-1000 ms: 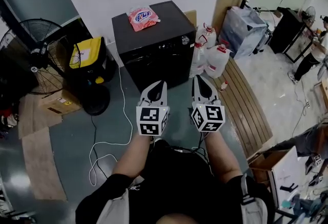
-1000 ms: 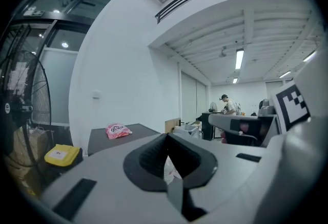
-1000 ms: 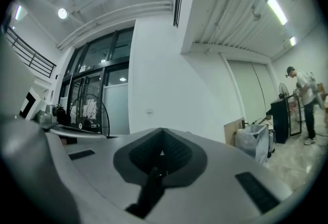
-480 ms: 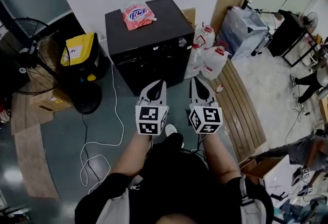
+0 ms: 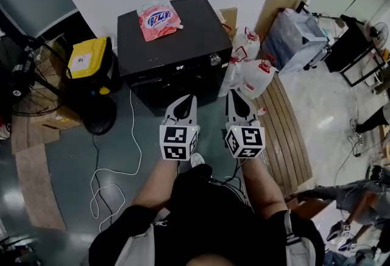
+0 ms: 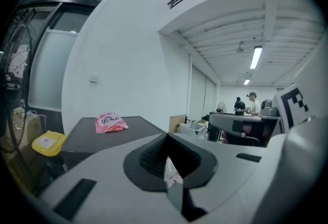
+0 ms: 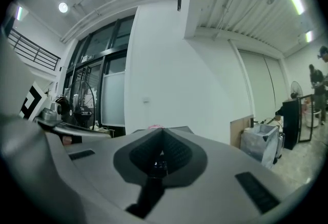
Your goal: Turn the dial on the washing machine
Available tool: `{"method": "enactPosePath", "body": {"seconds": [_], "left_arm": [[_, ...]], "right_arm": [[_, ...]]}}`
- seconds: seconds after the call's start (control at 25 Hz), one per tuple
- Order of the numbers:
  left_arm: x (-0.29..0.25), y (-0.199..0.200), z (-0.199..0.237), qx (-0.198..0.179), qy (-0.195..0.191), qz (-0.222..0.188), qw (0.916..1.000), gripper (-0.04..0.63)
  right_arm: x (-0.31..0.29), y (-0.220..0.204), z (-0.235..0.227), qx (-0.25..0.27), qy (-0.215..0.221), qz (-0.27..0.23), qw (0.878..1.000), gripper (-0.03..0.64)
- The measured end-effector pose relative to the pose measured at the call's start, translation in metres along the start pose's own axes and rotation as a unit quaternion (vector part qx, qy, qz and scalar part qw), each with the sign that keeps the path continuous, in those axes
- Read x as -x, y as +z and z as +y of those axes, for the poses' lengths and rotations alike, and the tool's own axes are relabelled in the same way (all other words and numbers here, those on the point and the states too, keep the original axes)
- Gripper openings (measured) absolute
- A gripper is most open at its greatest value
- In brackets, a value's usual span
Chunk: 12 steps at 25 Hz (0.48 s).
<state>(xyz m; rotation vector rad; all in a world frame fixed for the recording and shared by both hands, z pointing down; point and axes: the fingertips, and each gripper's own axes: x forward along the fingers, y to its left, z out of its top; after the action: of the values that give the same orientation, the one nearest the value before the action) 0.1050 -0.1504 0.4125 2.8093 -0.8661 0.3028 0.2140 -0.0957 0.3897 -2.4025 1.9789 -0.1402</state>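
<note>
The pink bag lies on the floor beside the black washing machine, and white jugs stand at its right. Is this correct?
No. The head view shows the pink bag lying on top of the black washing machine, not on the floor beside it. The white jugs do stand at its right.

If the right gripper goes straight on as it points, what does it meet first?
Most likely the front of the black box-shaped washing machine; nothing shows between it and the right gripper.
</note>
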Motion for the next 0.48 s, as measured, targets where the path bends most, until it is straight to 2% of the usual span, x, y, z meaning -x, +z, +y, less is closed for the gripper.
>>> {"method": "enactPosePath", "body": {"seconds": [0.24, 0.48], "left_arm": [[-0.053, -0.003, 0.019, 0.026, 0.023, 0.014, 0.9993, 0.009], [-0.076, -0.009, 0.044, 0.052, 0.063, 0.018, 0.9965, 0.009]], "right_arm": [[-0.058, -0.008, -0.03, 0.017, 0.018, 0.021, 0.999, 0.002], [-0.093, -0.023, -0.047, 0.041, 0.042, 0.043, 0.997, 0.002]]}}
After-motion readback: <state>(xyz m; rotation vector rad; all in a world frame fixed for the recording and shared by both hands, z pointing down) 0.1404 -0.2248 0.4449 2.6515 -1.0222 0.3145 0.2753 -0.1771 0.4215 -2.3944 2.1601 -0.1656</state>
